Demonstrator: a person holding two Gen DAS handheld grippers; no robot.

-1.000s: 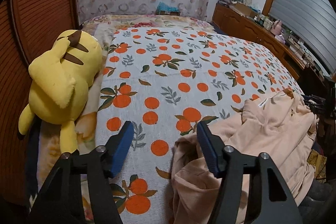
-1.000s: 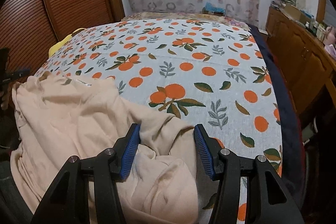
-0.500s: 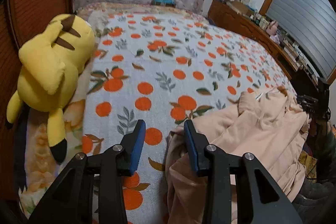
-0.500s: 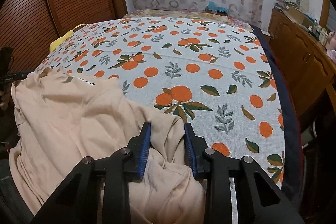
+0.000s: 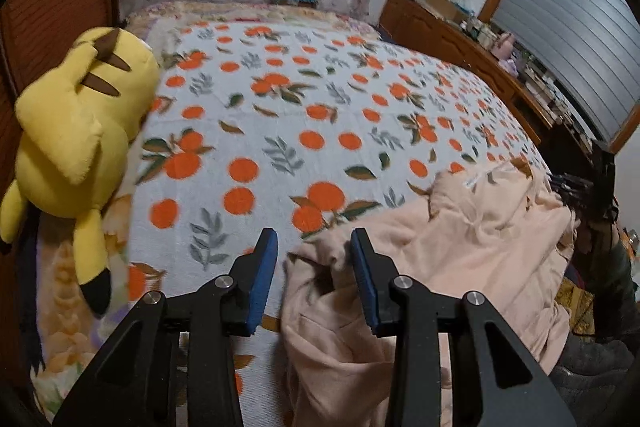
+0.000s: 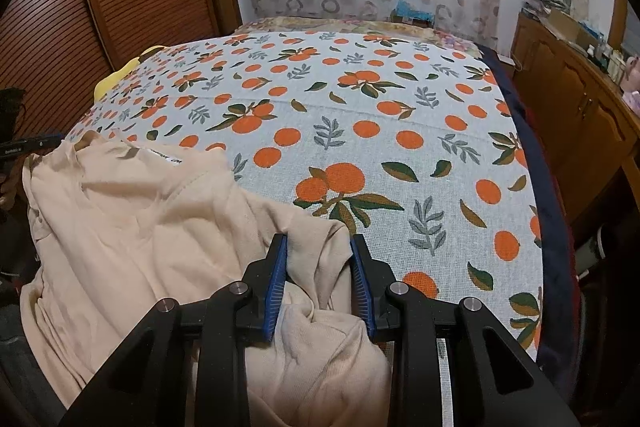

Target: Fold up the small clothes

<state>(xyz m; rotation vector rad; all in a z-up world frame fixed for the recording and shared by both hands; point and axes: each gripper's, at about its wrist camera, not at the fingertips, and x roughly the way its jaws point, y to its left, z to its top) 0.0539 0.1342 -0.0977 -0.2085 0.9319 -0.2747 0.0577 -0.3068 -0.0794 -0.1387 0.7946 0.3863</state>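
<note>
Two grippers work a crumpled peach garment [image 6: 132,227] at the near edge of the bed [image 6: 400,115]. Right gripper [image 6: 319,277] has its jaws clamped on a fold; left gripper [image 5: 314,277] stands apart around the garment's left edge, near a yellow plush toy [image 5: 76,123].

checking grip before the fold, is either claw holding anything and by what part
The right claw has a bunched fold of the peach shirt between its pads; a firm pinch cannot be told. The left claw is open, holding nothing.

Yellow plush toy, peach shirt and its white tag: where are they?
Yellow plush toy [image 5: 76,131], left wrist view, on its back.
Peach shirt [image 6: 132,239], right wrist view, on its chest.
White tag [image 6: 165,155], right wrist view, tag's middle.
</note>
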